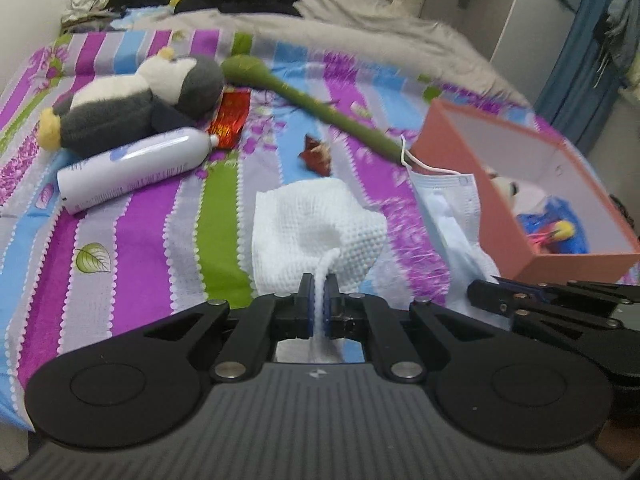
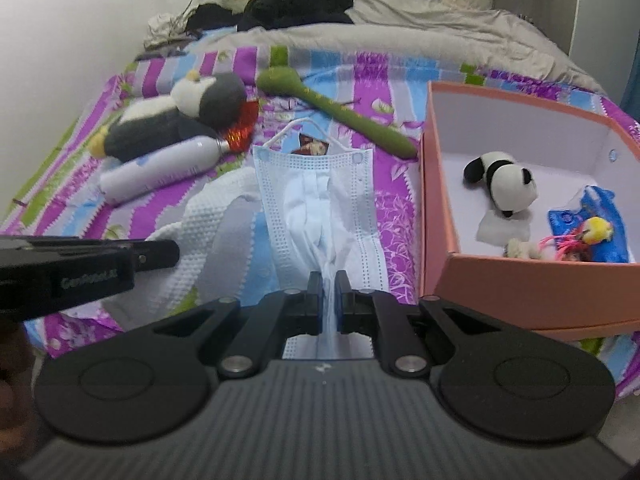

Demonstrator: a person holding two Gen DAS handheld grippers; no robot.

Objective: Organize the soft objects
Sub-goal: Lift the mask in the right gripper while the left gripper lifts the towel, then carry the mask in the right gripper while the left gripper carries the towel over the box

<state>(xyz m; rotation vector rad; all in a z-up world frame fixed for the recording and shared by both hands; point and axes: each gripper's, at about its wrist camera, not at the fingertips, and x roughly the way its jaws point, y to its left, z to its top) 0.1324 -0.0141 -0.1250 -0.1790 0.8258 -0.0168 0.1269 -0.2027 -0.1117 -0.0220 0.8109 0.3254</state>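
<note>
You're partway: the box (image 2: 440, 184) already holds a panda (image 2: 504, 180) and small toys, your left gripper (image 1: 319, 300) pinches the cloth (image 1: 316, 224), your right gripper (image 2: 328, 298) pinches the mask (image 2: 320, 192), both on the bed (image 1: 132, 248); penguin (image 1: 132, 104) remains.

Striped bed (image 1: 152, 216) carries: penguin plush (image 1: 132, 104), white bottle (image 1: 136, 168), green stick (image 1: 316, 104), red packet (image 1: 230, 118). Also pink box (image 2: 436, 184), grey blanket (image 1: 360, 32).

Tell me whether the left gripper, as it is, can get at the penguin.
Probably not yet: the left gripper is shut on the cloth. The penguin lies uncovered, though the bottle sits against its near side.
</note>
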